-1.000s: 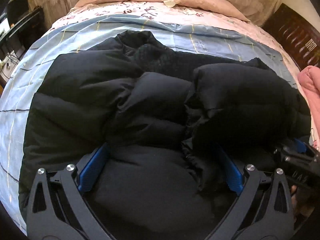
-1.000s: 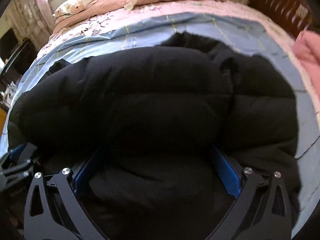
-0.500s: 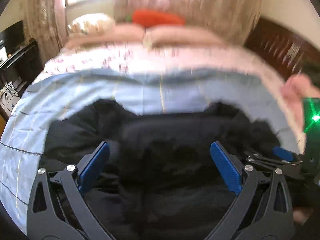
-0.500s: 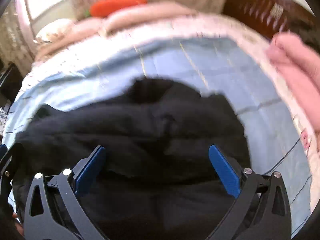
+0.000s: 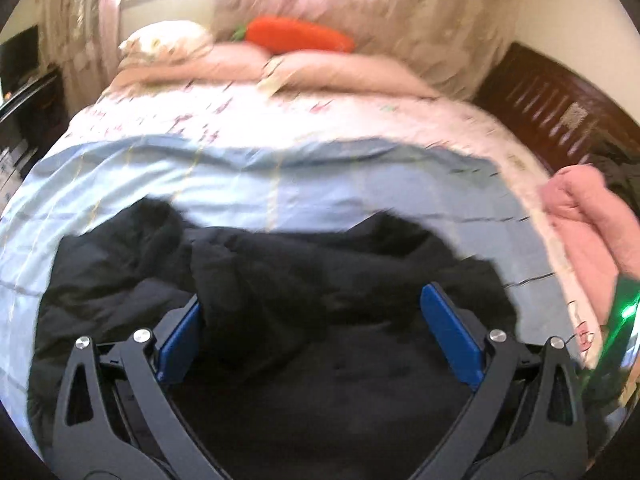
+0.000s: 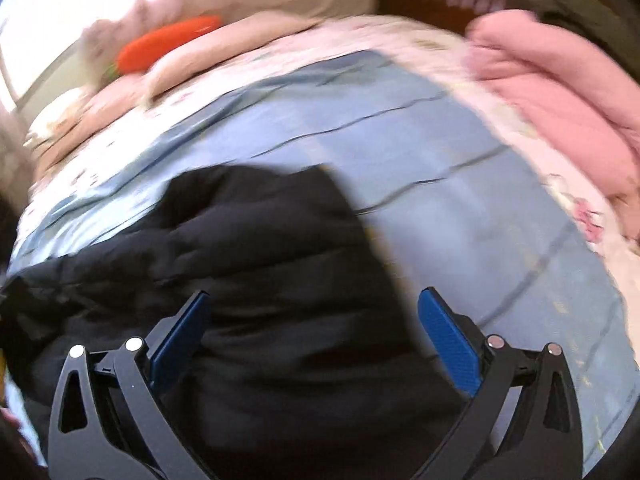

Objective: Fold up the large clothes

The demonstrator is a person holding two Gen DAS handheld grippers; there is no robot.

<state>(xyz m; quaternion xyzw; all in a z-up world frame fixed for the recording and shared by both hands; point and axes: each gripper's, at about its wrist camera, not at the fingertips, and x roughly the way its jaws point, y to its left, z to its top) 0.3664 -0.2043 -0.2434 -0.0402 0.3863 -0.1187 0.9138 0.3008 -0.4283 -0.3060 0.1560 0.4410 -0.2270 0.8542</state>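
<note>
A black puffer jacket point(image 5: 304, 280) lies bunched on a light blue sheet point(image 5: 320, 176) at the near side of the bed. It also shows in the right wrist view point(image 6: 256, 264), filling the lower left. My left gripper point(image 5: 312, 332) is open above the jacket's near part, its blue pads wide apart. My right gripper point(image 6: 312, 336) is open too, over the jacket's right edge, with nothing between its pads. Both views are blurred by motion.
Pink pillows point(image 5: 328, 68) and an orange carrot-shaped cushion point(image 5: 298, 34) lie at the bed's far end. A folded pink blanket point(image 6: 560, 92) sits at the right edge. A dark wooden bed frame point(image 5: 560, 108) stands at the right. Dark furniture point(image 5: 28, 92) stands at the left.
Both grippers have pulled up and back from the jacket, so more of the bed shows. The right wrist view has swung toward the right, with the jacket now at lower left.
</note>
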